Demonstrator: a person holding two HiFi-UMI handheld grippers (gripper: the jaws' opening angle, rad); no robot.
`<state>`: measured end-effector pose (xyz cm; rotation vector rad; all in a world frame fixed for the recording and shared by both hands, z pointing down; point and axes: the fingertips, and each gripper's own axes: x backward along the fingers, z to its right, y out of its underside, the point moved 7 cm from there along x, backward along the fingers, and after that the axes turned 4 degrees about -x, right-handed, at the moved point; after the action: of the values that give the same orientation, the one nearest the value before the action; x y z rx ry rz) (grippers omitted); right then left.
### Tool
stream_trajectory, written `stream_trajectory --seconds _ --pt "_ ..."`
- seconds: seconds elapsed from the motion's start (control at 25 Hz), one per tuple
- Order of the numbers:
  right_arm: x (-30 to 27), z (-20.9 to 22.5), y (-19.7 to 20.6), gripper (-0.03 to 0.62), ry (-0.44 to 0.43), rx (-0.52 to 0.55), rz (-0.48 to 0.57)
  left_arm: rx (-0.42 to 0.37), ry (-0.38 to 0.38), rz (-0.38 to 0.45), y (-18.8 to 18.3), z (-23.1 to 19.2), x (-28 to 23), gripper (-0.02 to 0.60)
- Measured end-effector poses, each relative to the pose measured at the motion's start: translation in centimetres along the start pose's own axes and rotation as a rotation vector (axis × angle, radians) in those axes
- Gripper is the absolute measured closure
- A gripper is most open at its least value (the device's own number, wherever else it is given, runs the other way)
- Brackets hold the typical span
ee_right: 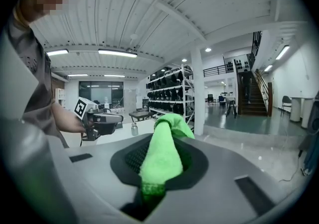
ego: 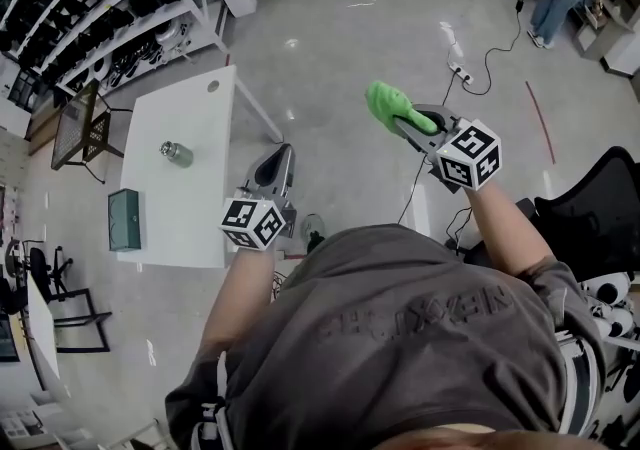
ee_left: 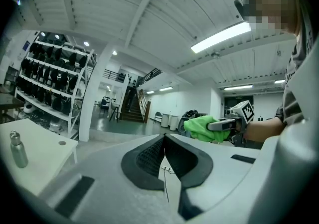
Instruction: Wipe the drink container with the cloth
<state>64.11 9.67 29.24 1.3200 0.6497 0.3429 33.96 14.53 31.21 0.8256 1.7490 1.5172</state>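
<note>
- Drink container point(ego: 176, 153): a small metal bottle standing upright on the white surface point(ego: 196, 103), roughly midway along it. A green box point(ego: 124, 219) sits nearer on the same surface, well apart from it.
- Its long axis is vertical, with the cap on top, so its sides are open to a reach from the right.
- Both tools hang in the air off the right side of the surface, and neither is over it. The bottle lies to the left of both and a little farther away.
- The left tool point(ego: 279, 156) has its jaws closed together with nothing between them. It sits just past the right edge of the surface and is the nearer of the two to the bottle.
- The right tool point(ego: 408, 120) is clamped on the green cloth point(ego: 390, 106), which bunches out beyond the jaw tips. It is over the floor, well to the right, and is the farther of the two.
- The cloth probably has to travel leftward across the edge of the surface to reach the bottle.
- If the left tool is to steady the upright body, its jaws must open first.
</note>
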Motion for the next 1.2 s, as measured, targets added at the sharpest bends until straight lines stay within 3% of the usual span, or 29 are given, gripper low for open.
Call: stream_trajectory --seconds 0.28,0.48,0.76,0.96,1.2 --pt "-8.0 2.8 -1.0 0.557 0.064 0.017 -0.022 0.016 0.085 0.022 1.4 -9.2 -5.1 0.575" --pt "-17.4 5.1 -4.6 0.557 0.121 0.005 -0.032 0.001 0.165 0.025 -0.5 -19.3 -10.1 0.577" --pt "-28.2 8.4 -9.0 0.557 0.146 0.004 -0.025 -0.005 0.225 0.009 -2.5 -29.9 -15.1 0.575" --pt "-33.5 10.7 -9.7 0.557 0.143 -0.019 -0.045 0.012 0.238 -0.019 -1.7 -34.5 -17.5 0.577" --pt "-36.5 13.8 -9.1 0.557 0.122 -0.043 -0.067 0.051 0.209 -0.054 -0.2 -37.1 -19.9 0.575"
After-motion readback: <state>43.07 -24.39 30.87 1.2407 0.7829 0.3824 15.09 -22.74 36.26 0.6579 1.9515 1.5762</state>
